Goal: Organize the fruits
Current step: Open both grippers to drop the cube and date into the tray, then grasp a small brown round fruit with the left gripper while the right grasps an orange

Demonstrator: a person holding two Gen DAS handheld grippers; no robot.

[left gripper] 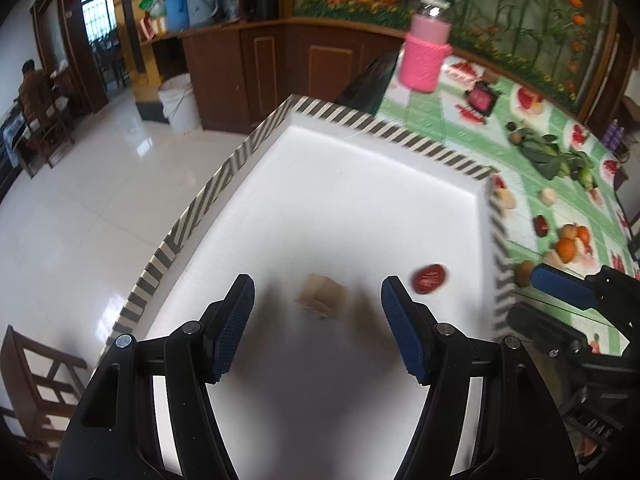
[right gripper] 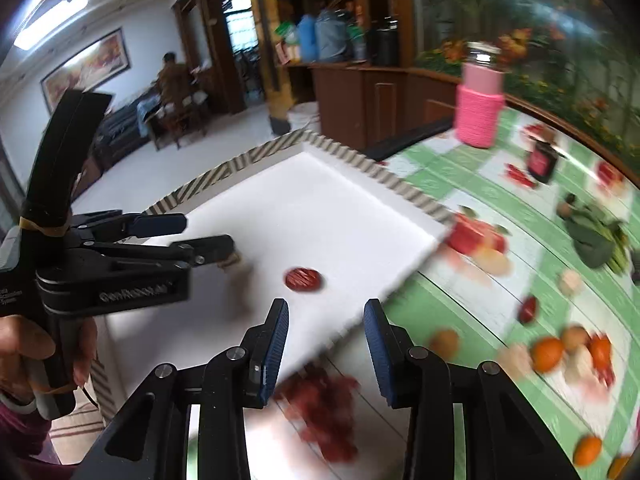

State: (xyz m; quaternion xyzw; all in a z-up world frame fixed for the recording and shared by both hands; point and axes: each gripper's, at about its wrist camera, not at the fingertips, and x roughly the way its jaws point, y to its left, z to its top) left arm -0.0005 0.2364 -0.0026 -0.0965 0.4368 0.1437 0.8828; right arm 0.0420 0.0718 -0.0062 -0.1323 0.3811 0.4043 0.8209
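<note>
both grippers stand apart and empty. 2 pieces lie on the white tray [left gripper: 360,200]: brown fruit [left gripper: 323,295] just ahead of the left gripper [left gripper: 318,328], red fruit [right gripper: 303,279] ahead-left of the right gripper [right gripper: 326,340].

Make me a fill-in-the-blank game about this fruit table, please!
1. The flat round fruit lying on the white tray is coloured ____.
2. The jaws of the left gripper stand ____.
3. The tall bottle on the table wears a knitted sleeve coloured ____.
4. The tray's rim carries a pattern of ____.

Missing words: red; open; pink; stripes
</note>
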